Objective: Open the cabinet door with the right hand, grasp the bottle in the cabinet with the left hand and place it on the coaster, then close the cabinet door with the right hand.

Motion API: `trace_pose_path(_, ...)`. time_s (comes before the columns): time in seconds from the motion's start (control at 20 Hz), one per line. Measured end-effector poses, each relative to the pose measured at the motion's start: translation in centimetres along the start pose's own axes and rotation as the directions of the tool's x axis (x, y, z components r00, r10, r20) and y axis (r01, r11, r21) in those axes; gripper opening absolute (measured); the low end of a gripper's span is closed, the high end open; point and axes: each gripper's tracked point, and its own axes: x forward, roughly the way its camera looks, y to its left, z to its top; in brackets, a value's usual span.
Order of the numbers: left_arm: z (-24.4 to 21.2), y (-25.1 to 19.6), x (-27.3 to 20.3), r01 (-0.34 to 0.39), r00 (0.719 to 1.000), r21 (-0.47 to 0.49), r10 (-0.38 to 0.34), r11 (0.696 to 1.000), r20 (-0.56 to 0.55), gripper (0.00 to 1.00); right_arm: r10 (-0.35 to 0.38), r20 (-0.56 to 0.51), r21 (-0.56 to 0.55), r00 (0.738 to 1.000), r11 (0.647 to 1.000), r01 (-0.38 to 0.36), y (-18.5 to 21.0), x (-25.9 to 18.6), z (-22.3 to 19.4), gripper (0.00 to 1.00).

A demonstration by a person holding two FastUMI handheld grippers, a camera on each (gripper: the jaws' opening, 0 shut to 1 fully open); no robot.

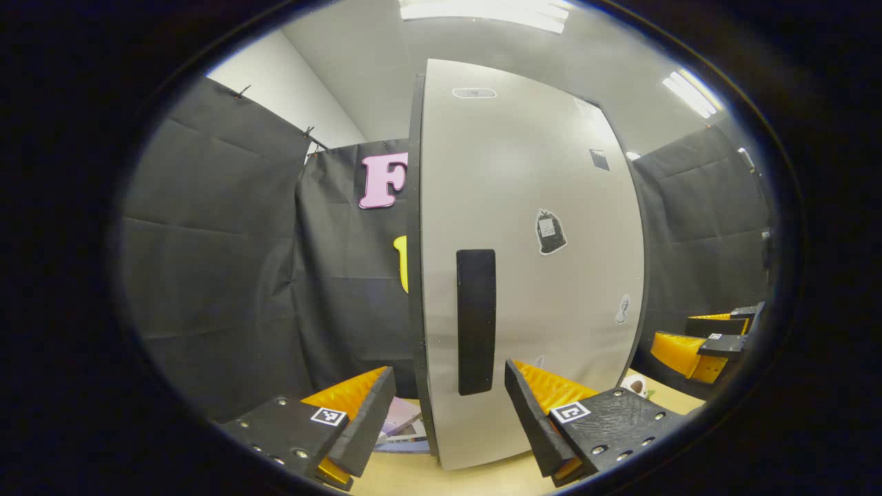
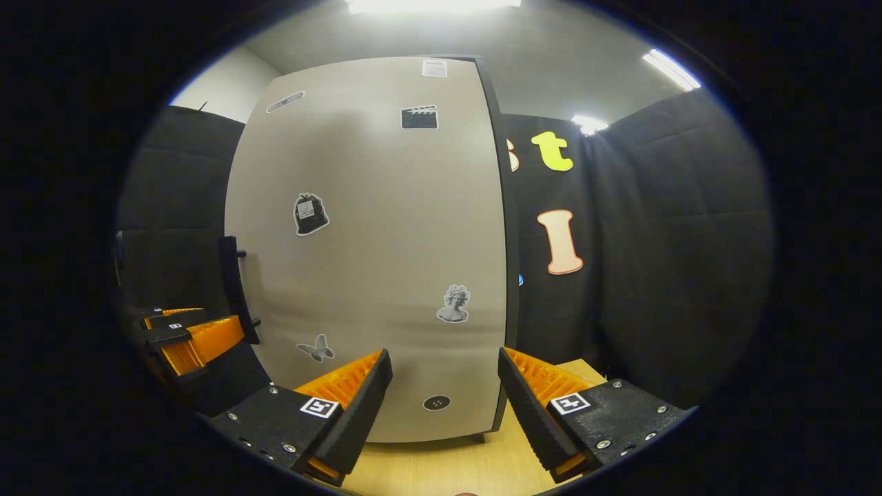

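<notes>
Cabinet (image 1: 530,262): tall pale unit standing on a light wooden tabletop (image 2: 441,468), door shut, several small stickers on its face, black cloth booth wall behind and to both sides. Handle (image 1: 476,322): dark vertical bar, seen head-on in the left gripper view and edge-on at the door's left margin in the right gripper view, where it stands proud of the door on short posts. Left gripper (image 1: 448,406): fingers spread wide, nothing between them, held low and facing the door near the handle; judged to be waiting in front of the opening so it can reach inside once the door swings. Right gripper (image 2: 444,393): fingers likewise spread and empty, aimed at the lower door face well to the side of the handle; it also appears at the right edge of the left gripper view, apart from the door. Its aim suggests the opening step has not yet begun, since it must first travel across to the handle. Bottle: presumed inside the cabinet, hidden by the shut door. Coaster: a small round item at the cabinet's lower right in the left gripper view may be it, too small to tell.
</notes>
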Motion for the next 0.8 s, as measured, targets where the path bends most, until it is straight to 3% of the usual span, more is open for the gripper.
trace_pose_path(0.4,0.4,-0.9,-0.6,0.033,0.999,0.013,-0.033,0.999,0.006,0.99,0.011,0.003,-0.001,1.000,1.000,-0.011,0.2,-0.2,0.1,0.96)
trace_pose_path(0.45,0.4,-1.0,-0.6,0.034,0.999,0.013,-0.034,0.999,0.006,0.91,0.011,0.003,0.000,1.000,1.000,-0.011,0.2,-0.3,0.1,0.96)
trace_pose_path(0.5,0.4,-1.0,-0.7,0.034,0.999,0.013,-0.034,0.999,0.005,0.99,0.011,0.005,-0.001,1.000,1.000,-0.011,0.1,-0.2,0.1,0.96)
trace_pose_path(0.65,0.3,-0.8,-0.9,0.031,1.000,0.008,-0.031,0.999,0.002,0.99,0.012,0.009,0.000,1.000,1.000,-0.012,0.1,-0.4,0.2,0.96)
trace_pose_path(0.7,0.2,-0.8,-1.1,0.029,1.000,0.008,-0.029,1.000,-0.002,0.91,0.012,0.008,0.000,1.000,1.000,-0.012,0.1,-0.2,0.2,0.96)
trace_pose_path(0.75,0.1,-0.8,-1.1,0.028,1.000,0.007,-0.028,1.000,-0.006,0.99,0.012,0.006,0.000,1.000,1.000,-0.012,0.1,-0.3,0.1,0.96)
trace_pose_path(0.8,0.0,-0.8,-1.1,0.029,1.000,0.004,-0.029,1.000,-0.008,0.99,0.012,0.004,0.001,1.000,1.000,-0.012,0.1,-0.3,0.0,0.95)
